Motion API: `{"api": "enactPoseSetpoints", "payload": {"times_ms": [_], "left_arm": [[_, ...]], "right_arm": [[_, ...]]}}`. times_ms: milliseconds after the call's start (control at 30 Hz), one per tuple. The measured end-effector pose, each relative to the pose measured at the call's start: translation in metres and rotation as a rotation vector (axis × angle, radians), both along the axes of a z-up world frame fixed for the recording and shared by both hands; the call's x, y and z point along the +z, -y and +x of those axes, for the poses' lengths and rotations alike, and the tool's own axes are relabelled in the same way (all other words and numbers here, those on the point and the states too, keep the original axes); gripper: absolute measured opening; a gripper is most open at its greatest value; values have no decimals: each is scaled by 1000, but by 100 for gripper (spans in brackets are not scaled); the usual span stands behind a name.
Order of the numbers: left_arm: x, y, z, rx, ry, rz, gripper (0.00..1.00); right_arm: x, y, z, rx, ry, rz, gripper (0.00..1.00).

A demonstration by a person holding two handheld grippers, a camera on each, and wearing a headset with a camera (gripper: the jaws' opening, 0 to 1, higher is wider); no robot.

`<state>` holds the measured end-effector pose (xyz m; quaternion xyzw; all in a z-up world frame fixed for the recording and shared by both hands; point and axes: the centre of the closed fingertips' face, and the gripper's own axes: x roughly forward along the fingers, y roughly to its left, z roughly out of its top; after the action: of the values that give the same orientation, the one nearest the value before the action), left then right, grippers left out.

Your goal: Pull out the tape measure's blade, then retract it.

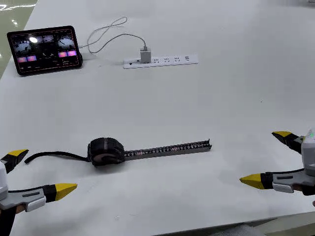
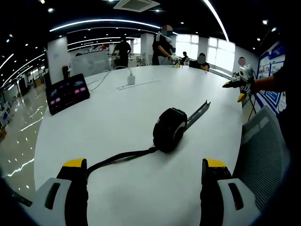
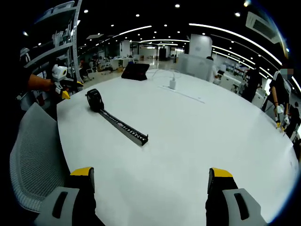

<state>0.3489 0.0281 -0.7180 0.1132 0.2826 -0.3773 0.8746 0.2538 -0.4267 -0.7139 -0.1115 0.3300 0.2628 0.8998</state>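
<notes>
A black tape measure (image 1: 105, 151) lies on the white table (image 1: 211, 108), its blade (image 1: 167, 148) pulled out to the right and lying flat, its black strap (image 1: 54, 156) trailing left. My left gripper (image 1: 42, 172) hovers open at the lower left, short of the strap. My right gripper (image 1: 273, 157) is open at the lower right, clear of the blade's hooked end (image 1: 209, 144). In the left gripper view the case (image 2: 170, 129) sits ahead between the open fingers (image 2: 75, 188), blade (image 2: 197, 114) running away. The right gripper view has the blade end (image 3: 141, 139) ahead and the case (image 3: 94, 99) beyond.
A tablet (image 1: 44, 49) with a lit screen stands at the back left. A white power strip (image 1: 160, 61) with a charger and cable (image 1: 108, 34) lies at the back centre. A mesh chair (image 3: 33, 155) is at the table's near edge. People stand at the far side (image 2: 162, 44).
</notes>
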Motion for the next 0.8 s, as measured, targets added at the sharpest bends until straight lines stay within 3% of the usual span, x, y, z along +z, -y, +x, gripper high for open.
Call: {"api": "enactPoseSetpoints", "payload": {"times_ms": [167, 300, 467, 800], "left_arm": [[-6, 2, -14, -27, -33, 20, 99], [-5, 3, -21, -37, -34, 13, 99], [-11, -2, -23, -46, -30, 52, 99], [-4, 0, -20, -41, -23, 37, 99]], "right_arm": [[-4, 8, -11, -18, -3, -13, 99], [-4, 9, -21, -22, -7, -12, 99], [-8, 9, -33, -18, -23, -10, 99], [-10, 12, -39, -32, -31, -1, 99]]}}
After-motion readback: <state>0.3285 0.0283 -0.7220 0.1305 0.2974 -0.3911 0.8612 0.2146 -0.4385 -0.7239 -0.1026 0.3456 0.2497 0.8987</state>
